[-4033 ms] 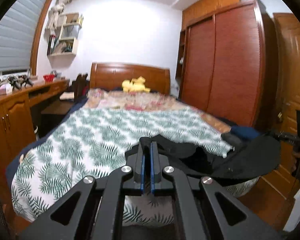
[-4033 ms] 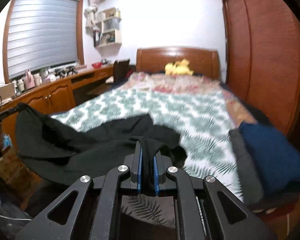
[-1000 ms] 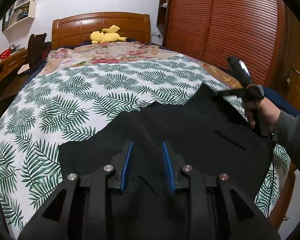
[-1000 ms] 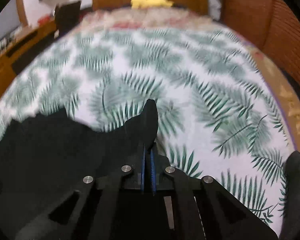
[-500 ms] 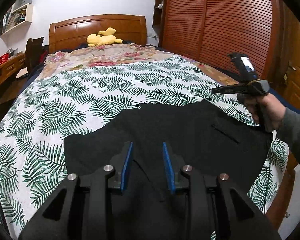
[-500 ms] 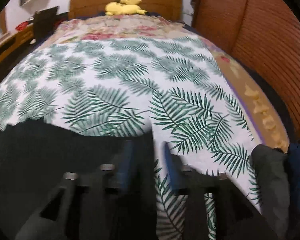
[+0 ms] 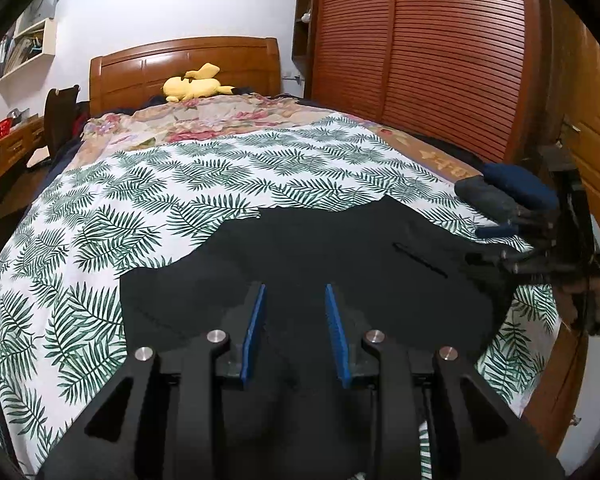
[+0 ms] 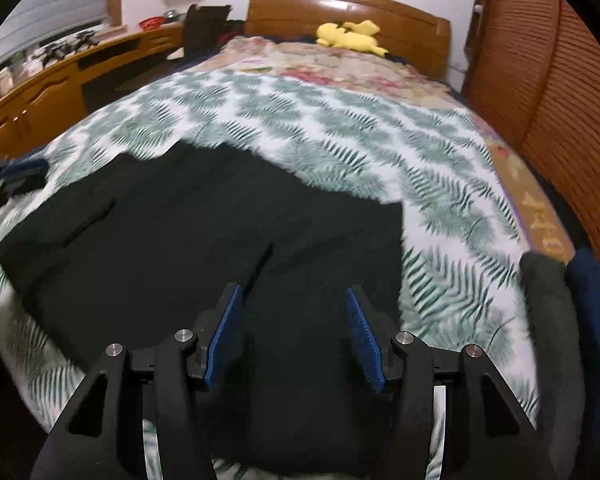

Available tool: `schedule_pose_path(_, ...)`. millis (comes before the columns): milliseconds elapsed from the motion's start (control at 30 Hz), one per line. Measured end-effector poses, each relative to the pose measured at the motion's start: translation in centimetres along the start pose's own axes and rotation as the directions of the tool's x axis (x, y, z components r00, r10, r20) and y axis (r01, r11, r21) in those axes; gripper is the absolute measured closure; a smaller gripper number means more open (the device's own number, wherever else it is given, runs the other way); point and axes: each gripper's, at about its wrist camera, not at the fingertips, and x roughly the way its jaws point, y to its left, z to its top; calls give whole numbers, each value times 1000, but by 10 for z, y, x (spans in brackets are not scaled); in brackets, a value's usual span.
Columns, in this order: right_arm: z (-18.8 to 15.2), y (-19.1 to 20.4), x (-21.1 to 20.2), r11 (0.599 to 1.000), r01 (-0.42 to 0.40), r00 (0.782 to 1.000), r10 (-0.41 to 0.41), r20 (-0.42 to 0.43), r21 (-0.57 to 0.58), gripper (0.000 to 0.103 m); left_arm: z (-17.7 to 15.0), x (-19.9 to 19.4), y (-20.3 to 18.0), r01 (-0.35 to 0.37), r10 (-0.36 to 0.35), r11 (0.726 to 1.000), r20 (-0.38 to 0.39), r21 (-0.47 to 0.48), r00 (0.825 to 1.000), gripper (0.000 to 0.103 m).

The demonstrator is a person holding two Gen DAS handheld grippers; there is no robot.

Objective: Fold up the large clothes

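A black garment (image 7: 340, 264) lies spread flat across the near end of the leaf-print bedspread (image 7: 148, 208), filling the lower middle of both wrist views.

The left gripper (image 7: 294, 334) hovers over its near edge, blue pads parted, nothing pinched between them. The right gripper (image 8: 292, 340) is likewise released, jaws wide apart above the cloth (its view is motion-blurred).

At the right edge of the left view, folded dark and navy clothes (image 7: 512, 196) sit stacked on the bed.

A red basket (image 7: 0, 128) rests on the desk at far left; its contents cannot be made out.

A yellow plush toy (image 8: 350, 38) lies by the headboard.
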Motion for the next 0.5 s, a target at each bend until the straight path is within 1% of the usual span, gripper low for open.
schedule_pose_path(133,-27,12,0,1000,-12,1000,11,-29,-4,49,-5,-4,-14,9,-9,1000,-2,13,1000,75)
schedule_pose_path(233,-43,15,0,1000,-10,999,10,-30,-2,48,-9,-5,-23,17,-17,1000,-5,23,1000,74)
schedule_pose_path(300,-53,16,9,1000,-19,997,18,-73,-4,48,-12,-5,-30,23,-22,999,-14,33,1000,74)
schedule_pose_path(333,-59,17,20,1000,-28,993,26,-112,-10,48,-14,-4,-35,24,-23,999,-23,42,999,74)
schedule_pose_path(367,-64,20,26,999,-28,992,25,-122,-20,48,-15,-4,-38,25,-24,999,-27,47,999,74)
schedule_pose_path(433,-70,22,28,1000,-19,995,17,-96,-14,48,-17,-4,-42,26,-24,998,-36,51,999,74)
schedule_pose_path(500,-71,23,27,1000,-9,996,8,-88,-6,48,-20,-7,-47,21,-19,998,-41,61,999,74)
